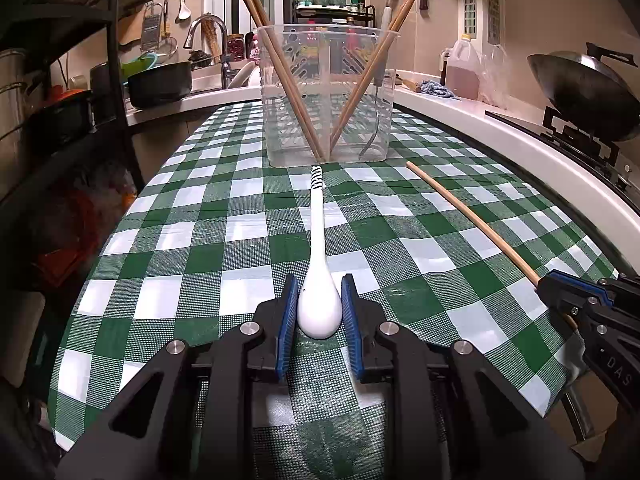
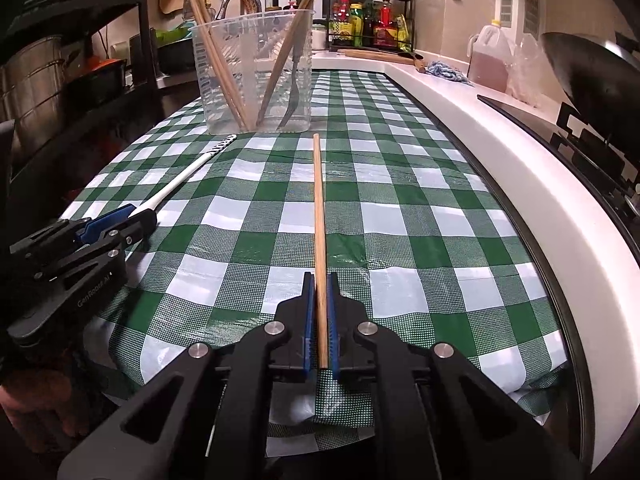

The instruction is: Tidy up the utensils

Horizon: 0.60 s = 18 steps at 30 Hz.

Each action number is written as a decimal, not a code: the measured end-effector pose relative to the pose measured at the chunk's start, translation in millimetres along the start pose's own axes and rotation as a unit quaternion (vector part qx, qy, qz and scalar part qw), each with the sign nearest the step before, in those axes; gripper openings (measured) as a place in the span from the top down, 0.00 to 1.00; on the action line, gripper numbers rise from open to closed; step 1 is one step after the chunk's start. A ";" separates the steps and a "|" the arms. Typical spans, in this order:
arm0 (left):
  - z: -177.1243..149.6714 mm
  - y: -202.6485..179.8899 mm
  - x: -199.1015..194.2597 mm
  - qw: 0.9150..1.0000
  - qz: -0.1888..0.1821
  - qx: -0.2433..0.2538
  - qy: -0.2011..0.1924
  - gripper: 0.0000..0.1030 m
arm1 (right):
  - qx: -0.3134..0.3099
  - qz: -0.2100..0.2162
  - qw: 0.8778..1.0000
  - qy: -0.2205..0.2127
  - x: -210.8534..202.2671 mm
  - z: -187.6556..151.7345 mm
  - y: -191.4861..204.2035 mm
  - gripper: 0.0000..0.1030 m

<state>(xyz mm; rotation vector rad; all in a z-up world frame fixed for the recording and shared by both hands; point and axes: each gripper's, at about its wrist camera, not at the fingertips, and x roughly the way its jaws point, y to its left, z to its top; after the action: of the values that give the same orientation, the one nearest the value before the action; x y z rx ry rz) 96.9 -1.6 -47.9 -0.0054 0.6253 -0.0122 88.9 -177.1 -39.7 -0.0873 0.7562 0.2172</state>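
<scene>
The left gripper [image 1: 319, 308], marked "GenRobot.AI", has its fingers pinching the white spoon's [image 1: 318, 240] bowl near the table's [image 1: 200, 216] front edge. The right gripper's [image 2: 320, 320] fingers clamp a wooden chopstick [image 2: 318, 216] pointing toward the clear utensil holder [image 2: 256, 80] at the far end.

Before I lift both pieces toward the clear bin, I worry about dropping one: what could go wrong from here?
1. The left hand-held gripper clamps the white spoon by its rounded bowl; that smooth curve could slip out.
2. The right hand-held gripper pinches the chopstick near one end, so the long free end may swing.
3. The bin already holds leaning chopsticks and a fork; incoming pieces could snag.
</scene>
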 end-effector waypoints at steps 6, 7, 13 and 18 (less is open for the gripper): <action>1.0 6.3 -4.7 1.000 -0.006 -0.008 0.017 0.79 | 0.006 0.010 1.000 0.004 -6.7 3.9 -1.3 0.95; 0.9 8.3 -8.8 1.000 -0.009 -0.009 0.018 0.79 | 0.005 0.010 1.000 0.001 -9.3 5.2 -1.2 0.95; 8.6 17.8 -29.5 0.999 -0.023 -0.016 0.017 0.79 | 0.000 0.014 1.000 -0.028 -33.5 19.2 1.2 0.95; 25.0 25.7 -51.3 0.999 -0.038 -0.015 0.005 0.79 | -0.001 0.018 0.998 -0.054 -52.9 32.4 1.6 0.95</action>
<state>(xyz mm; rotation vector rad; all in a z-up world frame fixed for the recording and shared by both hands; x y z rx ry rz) 70.2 24.8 2.1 -0.0587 0.6344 -0.0767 72.9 -179.1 20.3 -0.0625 0.6506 0.2548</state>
